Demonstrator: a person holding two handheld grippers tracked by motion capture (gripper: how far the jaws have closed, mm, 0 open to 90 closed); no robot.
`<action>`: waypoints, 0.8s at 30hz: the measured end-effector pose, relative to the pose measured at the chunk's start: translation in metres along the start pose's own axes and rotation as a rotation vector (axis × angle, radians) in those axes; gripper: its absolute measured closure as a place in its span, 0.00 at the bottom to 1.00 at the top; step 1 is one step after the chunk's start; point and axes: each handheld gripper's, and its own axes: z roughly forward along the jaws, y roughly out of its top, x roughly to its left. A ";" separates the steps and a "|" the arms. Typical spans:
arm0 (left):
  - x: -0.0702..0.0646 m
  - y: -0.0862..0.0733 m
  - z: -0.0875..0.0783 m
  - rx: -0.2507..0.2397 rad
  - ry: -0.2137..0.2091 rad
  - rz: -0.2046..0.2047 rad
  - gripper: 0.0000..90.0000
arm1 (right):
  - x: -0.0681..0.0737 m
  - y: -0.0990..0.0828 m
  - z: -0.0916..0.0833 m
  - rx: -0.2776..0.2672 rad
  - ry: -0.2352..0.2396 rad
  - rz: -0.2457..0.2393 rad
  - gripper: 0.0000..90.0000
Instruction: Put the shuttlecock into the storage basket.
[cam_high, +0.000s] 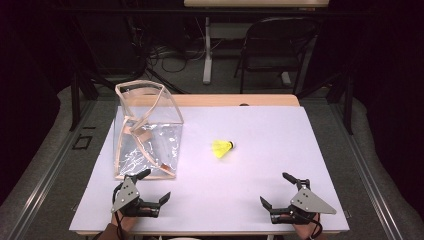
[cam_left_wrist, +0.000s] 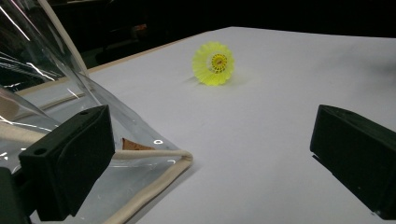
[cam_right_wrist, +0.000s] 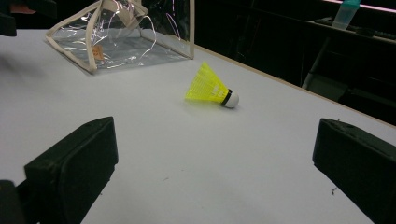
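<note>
The yellow shuttlecock (cam_high: 223, 149) lay on its side mid-table, untouched, right of the clear bag (cam_high: 147, 131). Nothing looked started; both grippers, left (cam_high: 150, 187) and right (cam_high: 279, 189), rested near the front edge, jaws spread. The left gripper view looked into its feathered skirt; the right gripper view caught its white cork.

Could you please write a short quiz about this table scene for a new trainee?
1. True or false: the yellow shuttlecock lies on its side on the white table.
2. Which gripper is nearer to the clear bag? A. left gripper B. right gripper
3. In what state are the jaws of both grippers, and do they hold anything?

Key
1. True; in the right gripper view its white cork tip points sideways.
2. A; one of its jaws is at the bag's near edge.
3. Open, and they hold nothing.
</note>
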 end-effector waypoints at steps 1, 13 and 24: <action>0.000 0.001 0.001 0.002 -0.003 0.001 0.00 | 0.000 0.000 0.000 0.000 0.001 -0.001 0.00; -0.002 0.004 0.010 0.008 -0.029 0.002 0.00 | 0.000 -0.001 0.001 0.008 0.006 -0.001 0.00; -0.003 0.007 0.019 0.012 -0.050 0.009 0.00 | 0.000 -0.001 0.002 0.009 0.006 0.000 0.00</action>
